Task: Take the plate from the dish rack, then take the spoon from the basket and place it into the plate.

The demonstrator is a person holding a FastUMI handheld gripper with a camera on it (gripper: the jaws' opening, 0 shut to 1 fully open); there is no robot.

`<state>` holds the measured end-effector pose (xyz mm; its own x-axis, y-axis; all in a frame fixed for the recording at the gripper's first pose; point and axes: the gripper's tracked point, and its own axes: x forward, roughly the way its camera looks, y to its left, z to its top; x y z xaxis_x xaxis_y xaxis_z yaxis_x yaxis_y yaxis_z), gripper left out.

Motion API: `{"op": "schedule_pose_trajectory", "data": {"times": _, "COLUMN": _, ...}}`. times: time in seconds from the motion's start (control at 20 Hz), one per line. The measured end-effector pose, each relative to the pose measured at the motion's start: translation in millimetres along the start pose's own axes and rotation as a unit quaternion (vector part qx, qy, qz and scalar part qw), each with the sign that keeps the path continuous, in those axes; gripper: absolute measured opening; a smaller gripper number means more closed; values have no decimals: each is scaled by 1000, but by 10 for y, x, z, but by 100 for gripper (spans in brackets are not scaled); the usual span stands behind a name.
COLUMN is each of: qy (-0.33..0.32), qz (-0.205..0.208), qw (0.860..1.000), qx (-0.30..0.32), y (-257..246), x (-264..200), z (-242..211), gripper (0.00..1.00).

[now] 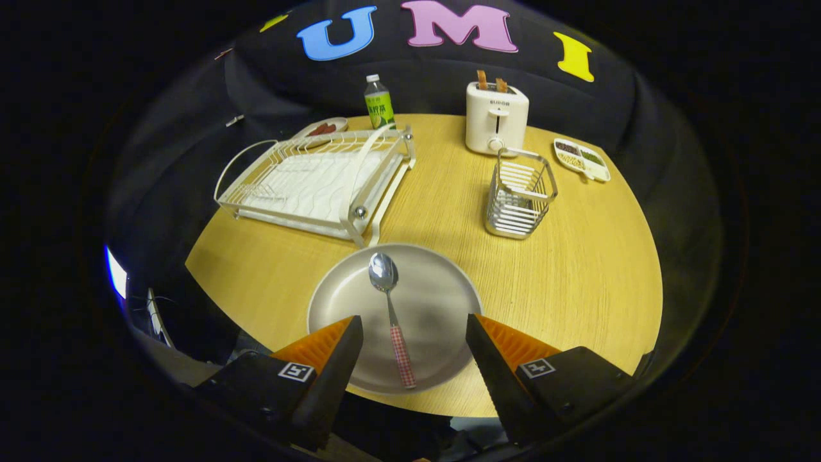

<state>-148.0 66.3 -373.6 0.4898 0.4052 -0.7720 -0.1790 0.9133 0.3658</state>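
A round grey plate point(442, 301) lies on the wooden table near its front edge, just ahead of my fingers. In it rests a metal spoon point(390, 308) with a red-checked handle, bowl pointing away from me. My gripper point(414, 327) hovers above the plate's near side, open, with the spoon's handle lying in the wide gap between the fingers and touched by neither. Beyond the plate to the left stands the white wire dish rack point(321, 183). The wire cutlery basket point(521, 192) stands beyond the plate to the right.
A white toaster point(496, 117) with bread slices stands at the back, a green-labelled bottle point(378, 102) behind the rack, a small dish point(324, 128) beside it. A divided snack tray point(582, 159) sits right of the toaster. The round table's edge point(449, 407) runs just under my fingers.
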Motion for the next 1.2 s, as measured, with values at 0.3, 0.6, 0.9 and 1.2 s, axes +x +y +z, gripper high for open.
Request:
{"op": "schedule_pose_trajectory", "data": {"times": 0.3, "qy": -140, "qz": -35, "qw": 989, "qx": -18, "y": -89, "x": -606, "z": 1248, "gripper": 99}}
{"op": "schedule_pose_trajectory", "data": {"times": 0.6, "qy": -297, "qz": -72, "qw": 951, "qx": -40, "y": -231, "x": -1652, "z": 2486, "gripper": 99}}
{"op": "schedule_pose_trajectory", "data": {"times": 0.9, "qy": -383, "qz": -92, "qw": 917, "qx": -62, "y": -419, "x": -2467, "z": 2984, "gripper": 98}}
{"op": "schedule_pose_trajectory", "data": {"times": 1.2, "qy": -422, "qz": -102, "qw": 897, "qx": -82, "y": -619, "x": -2871, "z": 3082, "gripper": 98}}
